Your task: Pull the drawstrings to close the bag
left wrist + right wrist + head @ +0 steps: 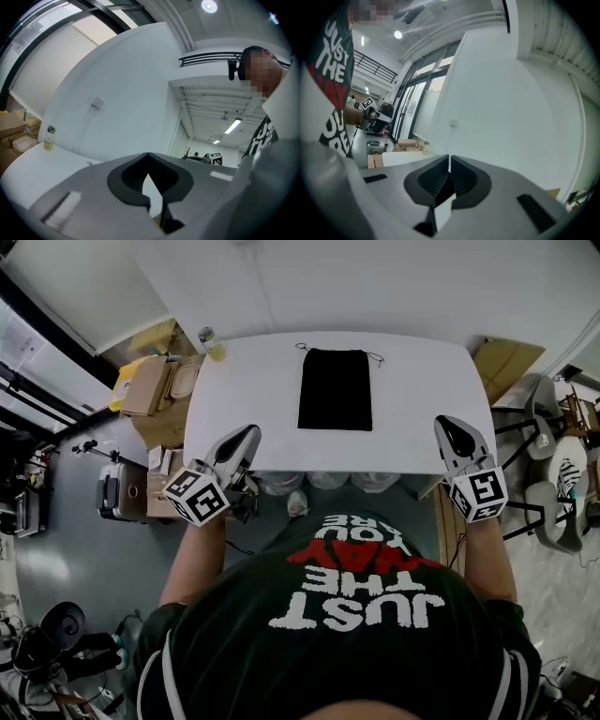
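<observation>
A black drawstring bag (335,389) lies flat on the white table (244,371), mouth at the far edge. Thin drawstrings (302,347) loop out at its two far corners. My left gripper (246,439) hovers over the table's near left edge, jaws shut with nothing between them. My right gripper (449,428) hangs over the near right edge, also shut and empty. Both are well short of the bag. The left gripper view shows its tips (148,154) closed, with table and wall beyond. The right gripper view shows its tips (449,158) closed too.
A small bottle (210,341) stands at the table's far left corner. Cardboard boxes (150,385) are stacked on the floor to the left. Chairs (553,474) stand to the right. A white wall (309,277) runs behind the table.
</observation>
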